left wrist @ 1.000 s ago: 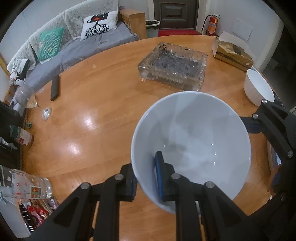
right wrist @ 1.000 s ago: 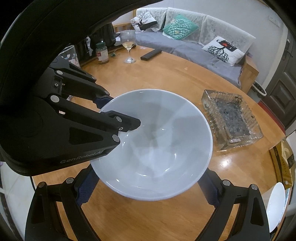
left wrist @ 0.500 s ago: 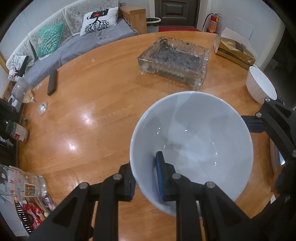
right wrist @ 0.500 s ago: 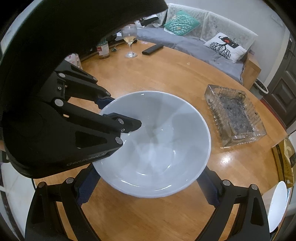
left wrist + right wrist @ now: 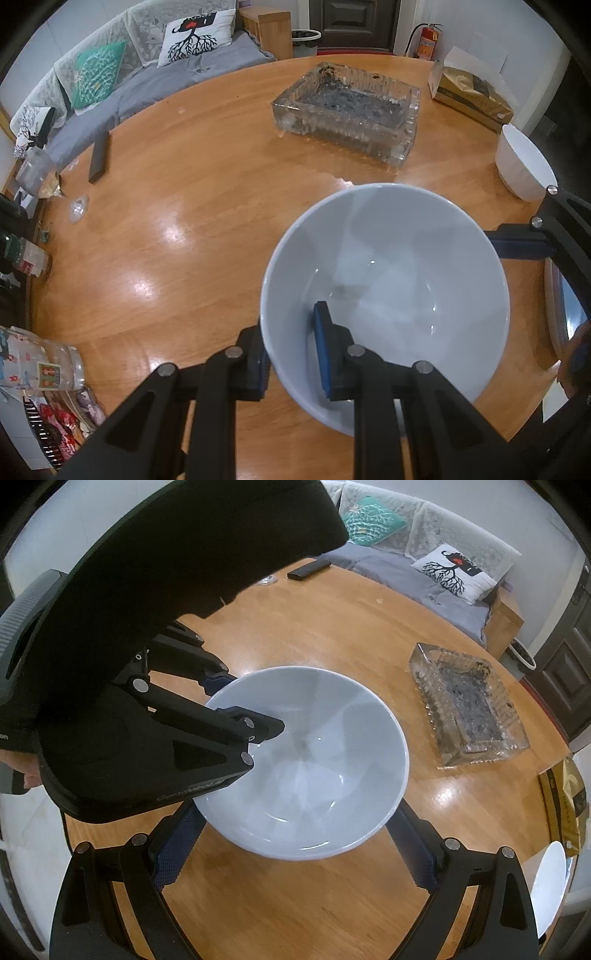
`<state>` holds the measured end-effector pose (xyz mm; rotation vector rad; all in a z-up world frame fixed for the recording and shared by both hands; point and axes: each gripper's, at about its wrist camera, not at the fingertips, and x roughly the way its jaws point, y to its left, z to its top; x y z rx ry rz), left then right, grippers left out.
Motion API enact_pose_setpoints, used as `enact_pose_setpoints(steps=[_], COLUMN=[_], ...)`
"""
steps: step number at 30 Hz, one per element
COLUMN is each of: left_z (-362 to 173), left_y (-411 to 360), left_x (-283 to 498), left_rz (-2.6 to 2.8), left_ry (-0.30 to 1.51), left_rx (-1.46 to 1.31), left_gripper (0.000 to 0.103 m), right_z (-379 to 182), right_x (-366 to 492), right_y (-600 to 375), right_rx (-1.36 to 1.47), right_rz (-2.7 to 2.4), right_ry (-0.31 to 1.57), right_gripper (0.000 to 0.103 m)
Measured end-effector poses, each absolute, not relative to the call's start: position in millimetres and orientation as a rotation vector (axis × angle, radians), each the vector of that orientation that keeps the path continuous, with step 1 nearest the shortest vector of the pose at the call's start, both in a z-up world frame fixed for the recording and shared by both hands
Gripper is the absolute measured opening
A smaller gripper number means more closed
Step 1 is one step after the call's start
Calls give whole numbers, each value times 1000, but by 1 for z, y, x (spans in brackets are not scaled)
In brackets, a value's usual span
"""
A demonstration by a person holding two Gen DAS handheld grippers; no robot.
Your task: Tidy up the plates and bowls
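Observation:
A large white bowl (image 5: 388, 277) hangs just over the round wooden table (image 5: 184, 240). My left gripper (image 5: 291, 332) pinches its near rim, one blue pad outside and one inside the wall. Those jaws are opening, with the rim still between the pads. In the right wrist view the same bowl (image 5: 306, 760) sits between my right gripper's (image 5: 297, 812) widely spread fingers, whose pads lie against its two sides below the rim. The left gripper (image 5: 251, 705) reaches in from the left. A second white bowl (image 5: 524, 166) stands at the table's right edge.
A heavy glass ashtray (image 5: 347, 110) lies beyond the bowl. A tissue box (image 5: 469, 92) sits at the far right. On the left are a remote (image 5: 99, 157), a wine glass (image 5: 40, 177), a jar (image 5: 29, 254) and a patterned glass (image 5: 40, 365). A sofa runs behind the table.
The left gripper's body has shifted across the right wrist view and now hides the wine glass. The bowl keeps its place between the right fingers. The left pads stand slightly wider apart.

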<state>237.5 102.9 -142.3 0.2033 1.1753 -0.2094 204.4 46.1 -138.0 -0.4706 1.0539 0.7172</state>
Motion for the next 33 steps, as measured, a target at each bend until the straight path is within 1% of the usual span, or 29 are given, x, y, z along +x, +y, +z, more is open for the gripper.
enact_pose_setpoints(steps=[15, 17, 18, 21, 26, 30, 33], left_z=[-141, -134, -130, -114, -78, -56, -51], left_y=[101, 102, 103, 106, 94, 56, 19], left_x=[237, 236, 235, 236, 242, 250, 258], left_rz=[-190, -178, -167, -112, -134, -218, -282], left_ry=[1171, 1158, 1153, 1122, 1068, 1030, 1014], left_rx=[206, 206, 208, 219, 149, 97, 68], left_gripper=[18, 18, 19, 28, 28, 29, 29], right_z=[-133, -130, -129, -122, -100, -84, -77], right_x=[202, 202, 201, 198, 191, 184, 184], right_y=[37, 33, 30, 16, -36, -88, -133], right_rx=[-471, -462, -460, -453, -372, -328, -301], right_rz=[742, 750, 751, 755, 742, 715, 663], right_ry=[1040, 1026, 1021, 996, 919, 871, 872], right_gripper=[93, 92, 92, 93, 94, 95, 95])
